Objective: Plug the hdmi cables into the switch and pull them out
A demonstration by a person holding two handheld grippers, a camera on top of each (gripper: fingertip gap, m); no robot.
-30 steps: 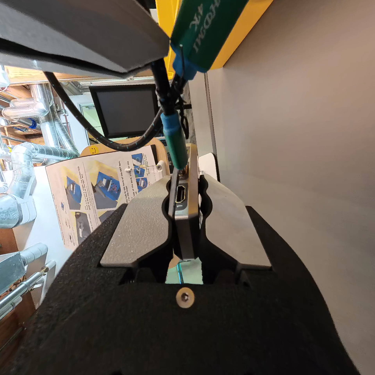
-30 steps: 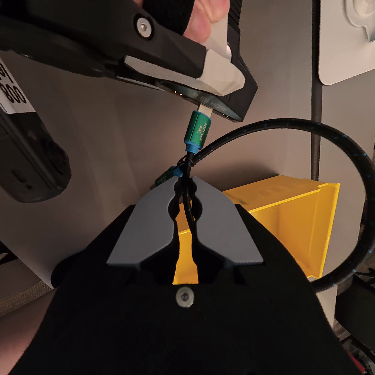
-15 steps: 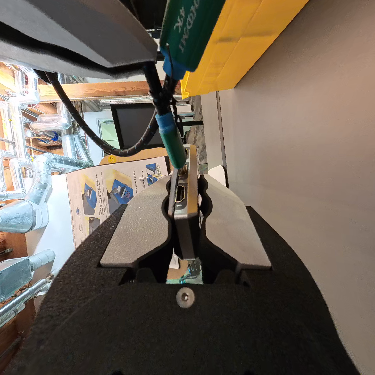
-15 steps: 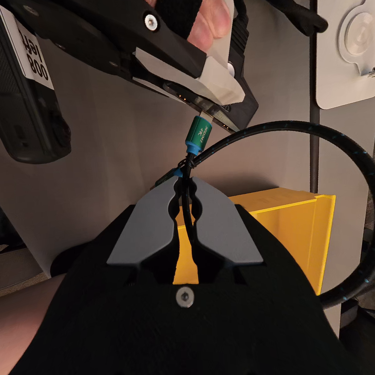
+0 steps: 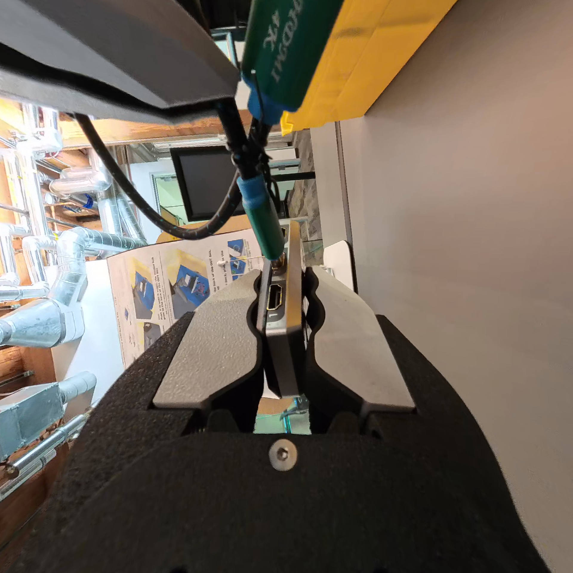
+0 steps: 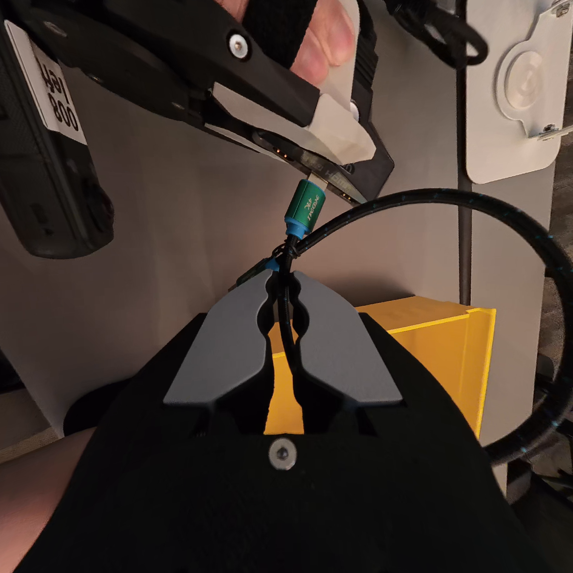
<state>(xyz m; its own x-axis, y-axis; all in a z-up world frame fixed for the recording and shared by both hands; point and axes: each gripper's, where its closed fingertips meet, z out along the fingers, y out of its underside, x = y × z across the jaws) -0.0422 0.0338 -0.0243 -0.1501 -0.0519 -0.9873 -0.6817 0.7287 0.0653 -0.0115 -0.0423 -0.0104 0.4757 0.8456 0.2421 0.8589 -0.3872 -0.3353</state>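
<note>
While the left gripper (image 5: 283, 279) pinches the dark switch (image 5: 280, 350) edge-on, the right gripper (image 6: 282, 274) squeezes the black braided cable (image 6: 286, 322) just behind its green plug (image 6: 305, 206). That plug sits in a port on the switch's edge, beside 1 open port (image 5: 274, 296). A yellow bin (image 6: 434, 356) stands behind.

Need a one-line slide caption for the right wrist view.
Right gripper clamps the braided HDMI cable below its green plug, seated in the switch held by the left gripper.
</note>
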